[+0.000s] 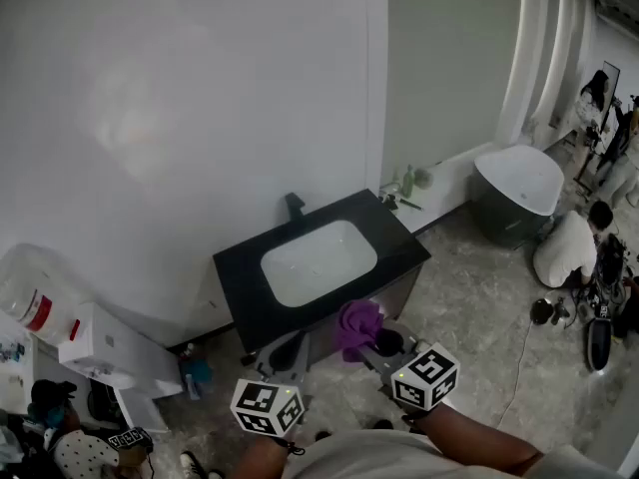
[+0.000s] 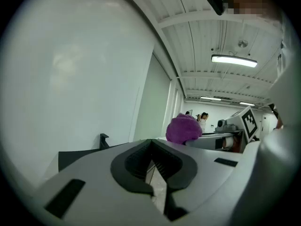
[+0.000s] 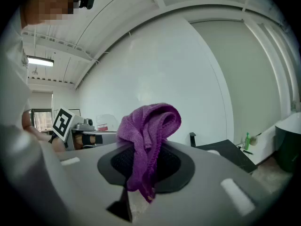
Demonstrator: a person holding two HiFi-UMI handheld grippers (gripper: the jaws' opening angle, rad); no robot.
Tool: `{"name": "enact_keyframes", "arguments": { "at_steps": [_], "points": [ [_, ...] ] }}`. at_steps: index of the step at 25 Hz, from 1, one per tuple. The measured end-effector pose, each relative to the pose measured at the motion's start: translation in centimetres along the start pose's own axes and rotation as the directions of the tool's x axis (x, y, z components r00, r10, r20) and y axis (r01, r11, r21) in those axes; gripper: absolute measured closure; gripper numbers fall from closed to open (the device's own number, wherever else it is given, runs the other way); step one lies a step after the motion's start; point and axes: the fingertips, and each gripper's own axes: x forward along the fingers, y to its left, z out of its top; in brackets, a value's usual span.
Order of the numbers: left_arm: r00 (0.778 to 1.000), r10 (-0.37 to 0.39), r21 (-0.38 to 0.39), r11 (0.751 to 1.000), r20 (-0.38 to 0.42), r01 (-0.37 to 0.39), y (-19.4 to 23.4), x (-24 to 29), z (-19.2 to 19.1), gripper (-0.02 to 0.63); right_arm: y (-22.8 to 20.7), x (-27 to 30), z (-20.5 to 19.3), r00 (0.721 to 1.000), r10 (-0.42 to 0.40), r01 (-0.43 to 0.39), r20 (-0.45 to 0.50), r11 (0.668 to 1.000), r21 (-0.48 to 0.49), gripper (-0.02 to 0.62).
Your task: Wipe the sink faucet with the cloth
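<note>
Bunched purple cloth in right tool; black faucet upright, well apart

Grey bathtub, crouching person beside it, green bottle

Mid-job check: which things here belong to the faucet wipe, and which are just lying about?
For the job: purple cloth, clamped in the right gripper; black faucet behind the sink.
Lying about: green bottle, bathtub, water jug.
</note>
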Motion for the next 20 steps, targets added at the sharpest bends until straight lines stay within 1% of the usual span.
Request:
{"name": "enact_keyframes", "arguments": {
  "at_steps": [16,20],
  "points": [
    [1.0,0.002,-0.01,1.0,-0.003,-0.002,-0.3,0.1,-0.3,0.6,-0.3,-0.3,-0.3,1.0,0.002,-0.001,-0.005,1.0,0.02,0.512],
    [1.0,0.014,-0.021,1.0,-0.011,-0.014,-0.5,0.4,-1.0,0.6,-0.6,-0.8,-1.1,1.0,0.024,-0.023,-0.009,0.998,0.05,0.511]
  ]
}}
